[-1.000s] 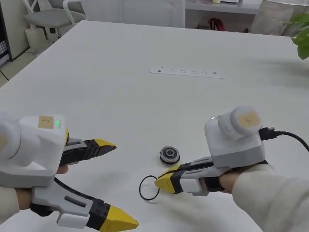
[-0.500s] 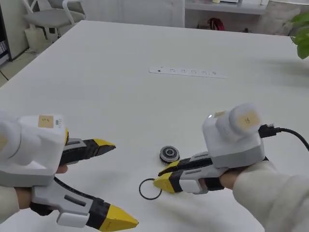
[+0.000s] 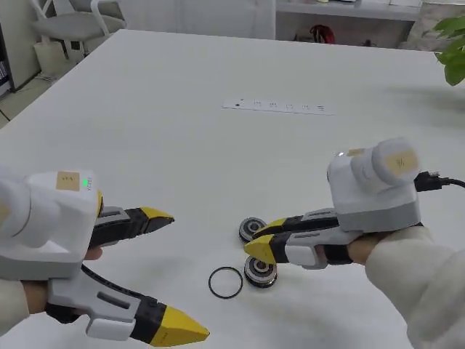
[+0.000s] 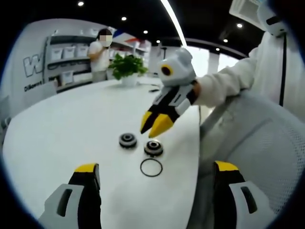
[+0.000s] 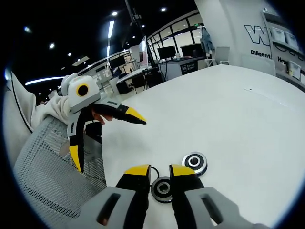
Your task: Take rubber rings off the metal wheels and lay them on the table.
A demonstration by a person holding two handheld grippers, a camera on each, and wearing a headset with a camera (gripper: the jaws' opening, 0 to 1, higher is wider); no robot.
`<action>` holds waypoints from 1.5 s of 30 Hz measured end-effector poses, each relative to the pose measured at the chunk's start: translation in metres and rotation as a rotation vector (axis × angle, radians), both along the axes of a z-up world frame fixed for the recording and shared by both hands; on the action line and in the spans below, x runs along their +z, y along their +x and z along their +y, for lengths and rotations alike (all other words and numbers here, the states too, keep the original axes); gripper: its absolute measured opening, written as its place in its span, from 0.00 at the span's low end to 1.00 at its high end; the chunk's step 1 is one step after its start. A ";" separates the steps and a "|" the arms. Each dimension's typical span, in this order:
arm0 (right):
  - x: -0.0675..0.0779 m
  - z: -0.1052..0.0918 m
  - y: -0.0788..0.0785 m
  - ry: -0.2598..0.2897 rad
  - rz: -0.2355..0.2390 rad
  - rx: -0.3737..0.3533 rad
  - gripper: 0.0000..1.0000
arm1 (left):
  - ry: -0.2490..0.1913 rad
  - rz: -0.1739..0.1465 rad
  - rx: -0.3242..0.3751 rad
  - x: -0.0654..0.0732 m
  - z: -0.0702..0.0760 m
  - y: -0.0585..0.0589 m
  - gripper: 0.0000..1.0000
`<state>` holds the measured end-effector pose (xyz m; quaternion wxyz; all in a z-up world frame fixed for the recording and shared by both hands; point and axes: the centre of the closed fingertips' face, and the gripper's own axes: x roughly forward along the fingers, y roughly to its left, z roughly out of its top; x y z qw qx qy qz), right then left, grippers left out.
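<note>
Hovering by the near wheel (image 3: 260, 270), our right gripper (image 3: 254, 247) is slightly apart, our left gripper (image 3: 180, 276) wide apart. One rubber ring (image 3: 225, 282) lies beside it. Rings seem soft and stretchy; we pinch an edge.

White table (image 3: 160, 109), office chair (image 3: 69, 25), green plant (image 3: 454, 47)

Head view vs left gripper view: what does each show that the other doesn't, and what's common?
Head view adds: a power strip on the table's far side, and an office chair beyond it.
Left gripper view adds: a mesh chair back, shelves with bins, and a person standing by them.
Both: the table, the far metal wheel, the near metal wheel, one loose rubber ring lying beside the near wheel, and the right gripper hovering above the wheels.
</note>
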<state>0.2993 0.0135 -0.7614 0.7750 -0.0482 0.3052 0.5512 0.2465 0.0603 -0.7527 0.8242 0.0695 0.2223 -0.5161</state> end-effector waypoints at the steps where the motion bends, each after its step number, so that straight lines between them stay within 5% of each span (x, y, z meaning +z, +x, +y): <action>1: 0.001 -0.002 0.002 0.003 -0.003 -0.008 0.13 | 0.000 0.001 -0.004 0.000 -0.001 0.000 1.00; 15: 0.005 -0.017 0.013 0.006 -0.023 -0.040 0.14 | 0.013 -0.034 -0.059 0.010 -0.014 -0.002 0.96; 29: 0.004 -0.029 0.019 0.014 -0.007 -0.080 0.14 | 0.013 -0.112 -0.075 0.041 -0.023 0.024 0.95; 38: 0.002 -0.032 0.018 0.002 -0.005 -0.078 0.14 | 0.021 -0.180 -0.129 0.063 -0.046 0.049 0.91; 45: 0.000 -0.035 0.019 0.001 0.000 -0.081 0.14 | 0.013 -0.174 -0.139 0.062 -0.055 0.055 0.88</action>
